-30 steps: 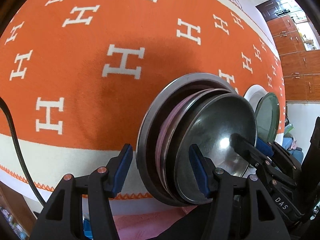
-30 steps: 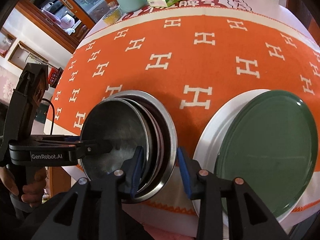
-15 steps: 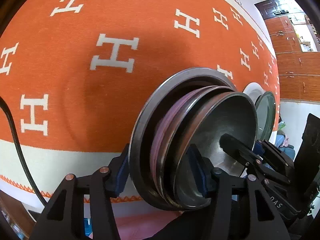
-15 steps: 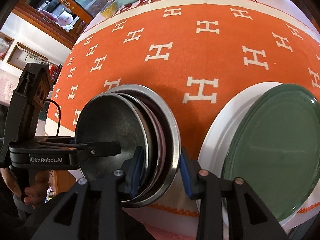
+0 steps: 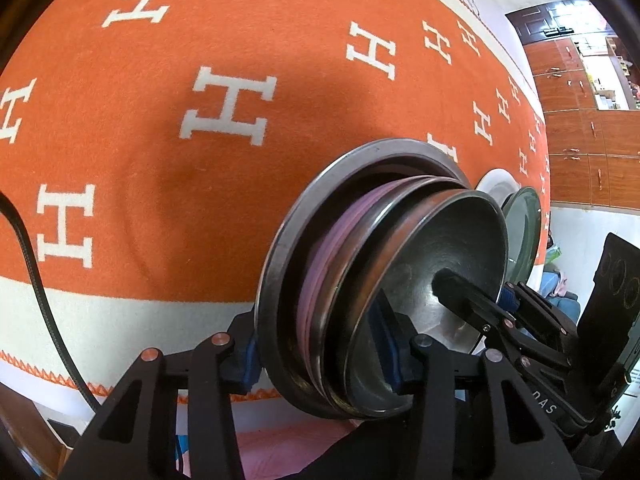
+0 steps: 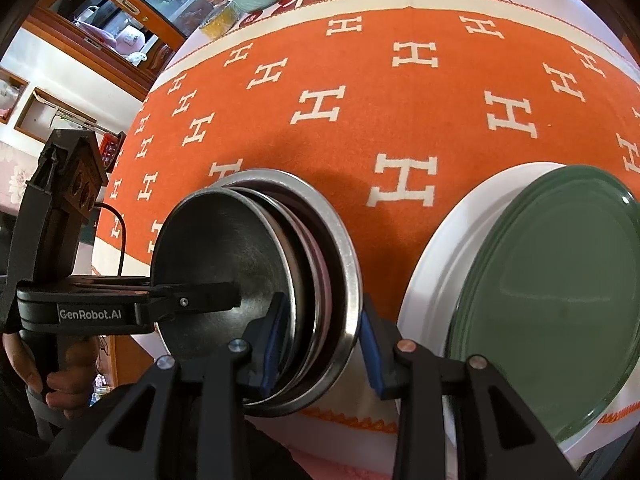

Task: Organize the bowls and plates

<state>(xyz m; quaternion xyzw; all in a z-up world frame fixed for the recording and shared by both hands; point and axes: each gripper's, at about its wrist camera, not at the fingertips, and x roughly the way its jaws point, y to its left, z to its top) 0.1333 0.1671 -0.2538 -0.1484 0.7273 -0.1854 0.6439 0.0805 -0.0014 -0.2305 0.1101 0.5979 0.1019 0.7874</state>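
Between both grippers: bowl stack (image 5: 360, 280). Left gripper (image 5: 320, 356) closing across its rim; right gripper (image 6: 320, 344) apparently clamps the opposite rim.

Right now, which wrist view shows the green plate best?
The right wrist view: the green plate fills its right side, nearly face-on, lying on a white plate. The left wrist view shows only an edge-on sliver behind the stack of metal bowls.

An orange cloth (image 6: 400, 120) patterned with white H's covers the table. On it, a stack of metal bowls (image 6: 340, 264) at seven o'clock, a white plate (image 6: 436, 256) just beside at four, and cups far off at twelve.
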